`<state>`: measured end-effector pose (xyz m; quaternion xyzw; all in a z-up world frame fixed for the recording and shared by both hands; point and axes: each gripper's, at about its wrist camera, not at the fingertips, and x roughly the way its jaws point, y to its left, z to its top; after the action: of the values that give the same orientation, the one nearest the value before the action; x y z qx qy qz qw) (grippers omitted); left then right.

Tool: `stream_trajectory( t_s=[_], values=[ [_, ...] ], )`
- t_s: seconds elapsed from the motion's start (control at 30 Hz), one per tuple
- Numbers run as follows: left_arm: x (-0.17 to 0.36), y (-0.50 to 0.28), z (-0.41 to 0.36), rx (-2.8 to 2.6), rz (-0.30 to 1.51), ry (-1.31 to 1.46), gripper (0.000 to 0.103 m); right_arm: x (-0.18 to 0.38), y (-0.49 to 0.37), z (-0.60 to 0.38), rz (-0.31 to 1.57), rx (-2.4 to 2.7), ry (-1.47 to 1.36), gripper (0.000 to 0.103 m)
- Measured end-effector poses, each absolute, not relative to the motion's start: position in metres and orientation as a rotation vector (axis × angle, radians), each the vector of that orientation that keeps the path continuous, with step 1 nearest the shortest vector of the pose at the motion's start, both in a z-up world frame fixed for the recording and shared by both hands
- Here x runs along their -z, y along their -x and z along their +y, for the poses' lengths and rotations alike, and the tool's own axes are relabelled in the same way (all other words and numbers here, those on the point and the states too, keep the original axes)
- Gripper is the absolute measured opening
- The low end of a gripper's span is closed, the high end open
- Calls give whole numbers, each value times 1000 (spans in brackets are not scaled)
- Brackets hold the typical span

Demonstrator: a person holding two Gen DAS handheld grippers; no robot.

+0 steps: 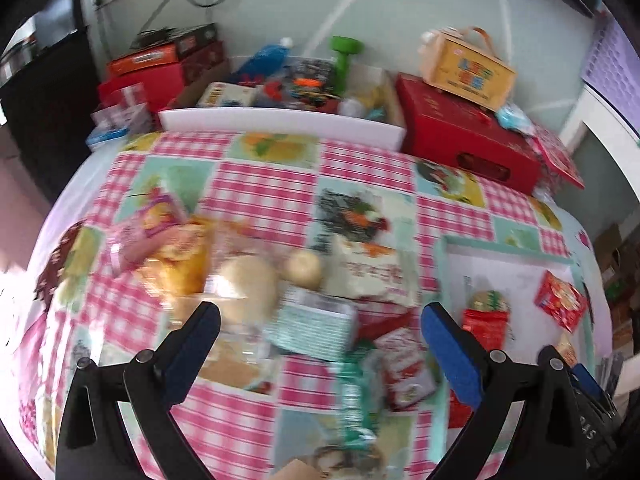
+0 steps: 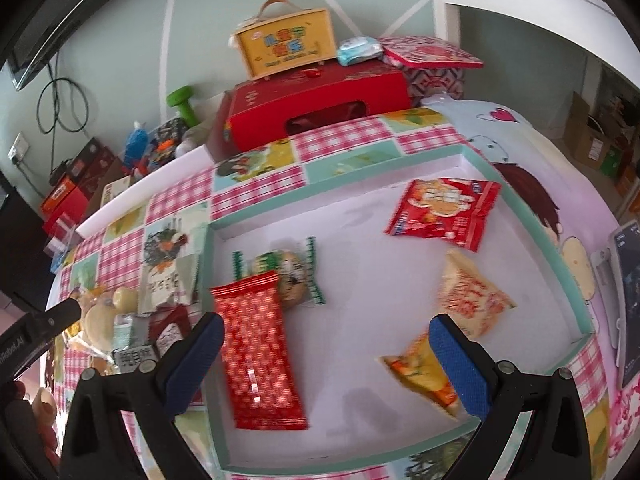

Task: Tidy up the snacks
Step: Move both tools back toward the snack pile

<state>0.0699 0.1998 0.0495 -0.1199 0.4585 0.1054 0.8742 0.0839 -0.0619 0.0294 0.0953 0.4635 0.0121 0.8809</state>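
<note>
Shallow white tray with a mint-green rim (image 2: 536, 236) lying on the pink-checked patchwork tabletop (image 2: 180, 200), five wrapped snacks inside. Long red foil packet with a pale lattice print (image 2: 260, 352) near the tray's left wall, its top end overlapping a clear-wrapped round cookie with green crimped ends (image 2: 292, 280). Red pouch printed with a cartoon figure (image 2: 442, 212) toward the far right corner, lying flat. Cream packet with red lettering (image 2: 472, 296) below it, blurred. Yellow-orange triangular packet (image 2: 416, 372) near the front, partly behind a blue-padded finger.

Right hand-held gripper (image 2: 326, 352) hovering over the tray, jaws spread wide, nothing between them.

Loose pile of unsorted snacks (image 1: 280, 288) left of the tray on the tabletop: pale round cakes in clear wrap, an orange-yellow bag, a pink packet, a mint-green labelled sachet, a green-and-white wrapper; heavily blurred, details unreadable. Left hand-held gripper (image 1: 320, 320) above this pile, jaws released and wide apart, holding nothing.

Big red cardboard box (image 2: 320, 116) at the tabletop's far edge, with a yellow carry case with a handle (image 2: 286, 48) on top.
</note>
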Motion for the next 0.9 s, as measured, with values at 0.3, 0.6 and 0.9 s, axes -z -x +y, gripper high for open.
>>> stream_trajectory(
  t_s=[0.3,0.6,0.9],
  values=[
    [-43,-48,256,-335,938,334,100,-26,-81,-10,989,-140,-128,103],
    [-22,-35,266,-318,974,400,100,-7,-79,31,1049,-181,2,103],
    [-11,-40,247,-214,1027,434,100,-5,-76,35,1052,-171,39,103]
  ],
)
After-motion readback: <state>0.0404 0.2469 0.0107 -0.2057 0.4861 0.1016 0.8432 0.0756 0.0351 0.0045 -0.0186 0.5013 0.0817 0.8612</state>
